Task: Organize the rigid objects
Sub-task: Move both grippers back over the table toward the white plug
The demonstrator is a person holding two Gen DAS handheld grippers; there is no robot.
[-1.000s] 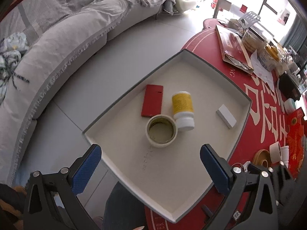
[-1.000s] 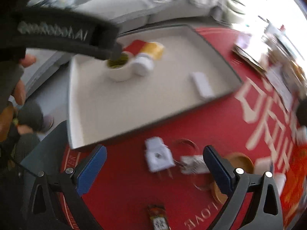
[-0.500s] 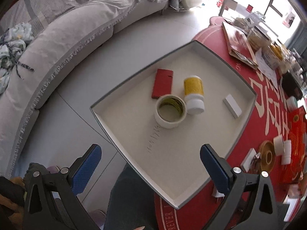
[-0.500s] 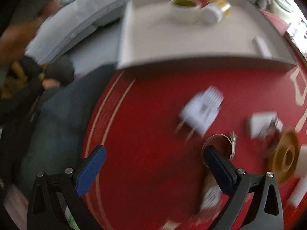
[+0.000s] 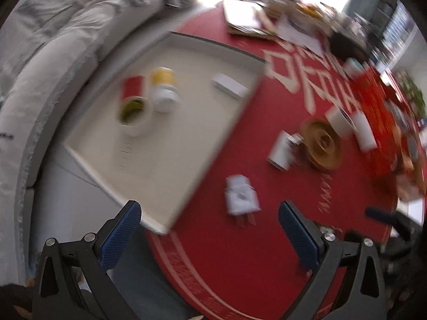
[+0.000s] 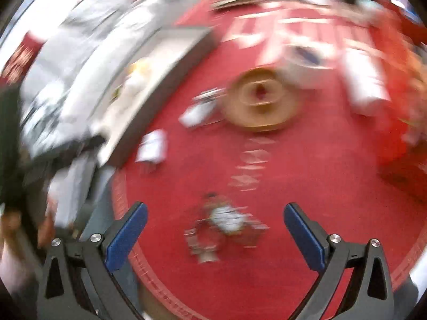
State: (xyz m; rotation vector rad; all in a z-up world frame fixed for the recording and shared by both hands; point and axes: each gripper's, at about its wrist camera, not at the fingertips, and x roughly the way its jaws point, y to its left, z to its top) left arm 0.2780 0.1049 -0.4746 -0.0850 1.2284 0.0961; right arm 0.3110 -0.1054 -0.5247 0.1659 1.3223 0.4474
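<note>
A shallow white tray (image 5: 165,160) lies on the red round table (image 5: 240,253). In it are a tape roll (image 5: 133,116), a yellow bottle with a white cap (image 5: 164,89), a red flat box (image 5: 132,86) and a small white box (image 5: 230,88). A white plug adapter (image 5: 241,196) lies on the table ahead of my left gripper (image 5: 210,233), which is open and empty. My right gripper (image 6: 214,229) is open above a small blurred red and white item (image 6: 222,220). The white plug adapter (image 6: 153,146) and a wooden disc (image 6: 260,101) show in the blurred right wrist view.
A wooden disc (image 5: 323,144), a small white box (image 5: 280,150) and white cups (image 5: 340,120) lie right of the tray. Papers and clutter (image 5: 280,18) crowd the far table. A grey sofa (image 5: 53,53) curves along the left, beyond the floor.
Both views have swung right, from the tray toward the red table. The plug adapter now lies ahead of the left gripper. The right view is heavily blurred. Both grippers stay open.
</note>
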